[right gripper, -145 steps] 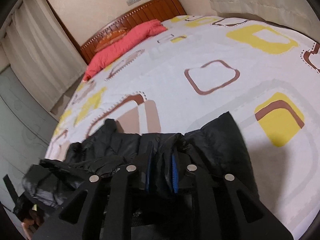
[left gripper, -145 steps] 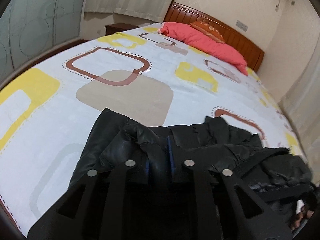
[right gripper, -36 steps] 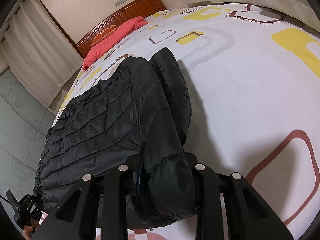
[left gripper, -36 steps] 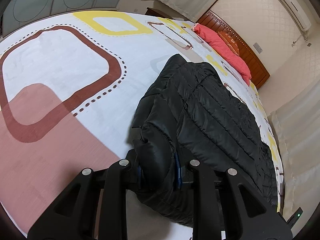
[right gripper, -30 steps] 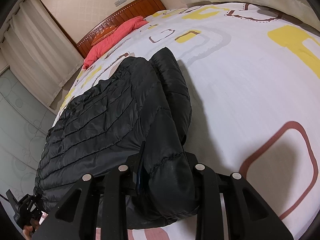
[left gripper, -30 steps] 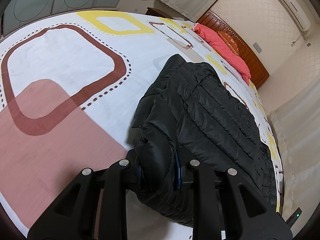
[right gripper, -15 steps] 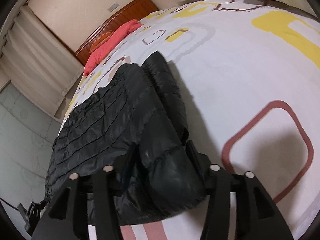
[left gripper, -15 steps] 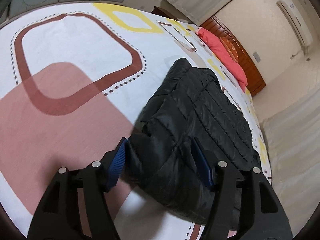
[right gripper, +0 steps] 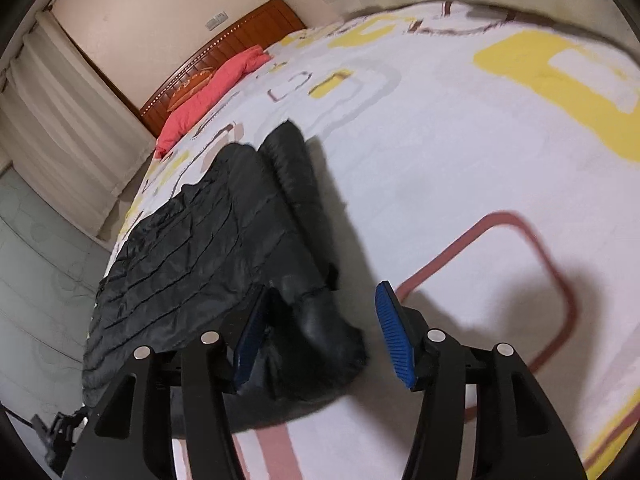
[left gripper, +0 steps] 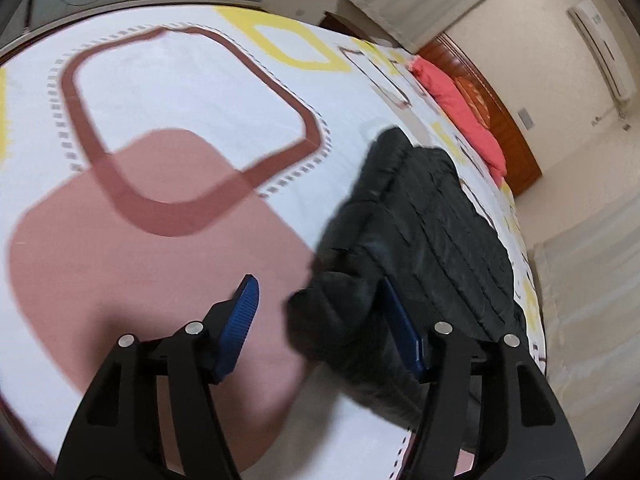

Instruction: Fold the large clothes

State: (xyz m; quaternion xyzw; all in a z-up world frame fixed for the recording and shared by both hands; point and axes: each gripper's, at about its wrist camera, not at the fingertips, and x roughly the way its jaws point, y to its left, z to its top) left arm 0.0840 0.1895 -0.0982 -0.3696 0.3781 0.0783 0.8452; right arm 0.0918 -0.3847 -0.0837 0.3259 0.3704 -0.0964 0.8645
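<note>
A black quilted jacket (left gripper: 432, 232) lies spread on the bed, its back up and its near sleeve ends by the foot of the bed. My left gripper (left gripper: 318, 282) is open over its near corner. The fabric sits against the right blue pad, and the left pad is clear over the bedcover. In the right wrist view the jacket (right gripper: 208, 240) stretches away toward the headboard. My right gripper (right gripper: 324, 290) is open, its jaws opening. The sleeve cuff lies loose between them, and neither pad presses on it.
The bedcover (left gripper: 160, 112) is white with brown, pink and yellow squares and spreads wide on both sides of the jacket (right gripper: 460, 152). A red pillow (right gripper: 212, 88) lies by the wooden headboard (right gripper: 240, 36). Curtains (right gripper: 60, 128) hang beside the bed.
Both grippers were shut on the jacket's near corners a second ago. They have since opened and let the fabric drop onto the bed, and both have drawn back a little.
</note>
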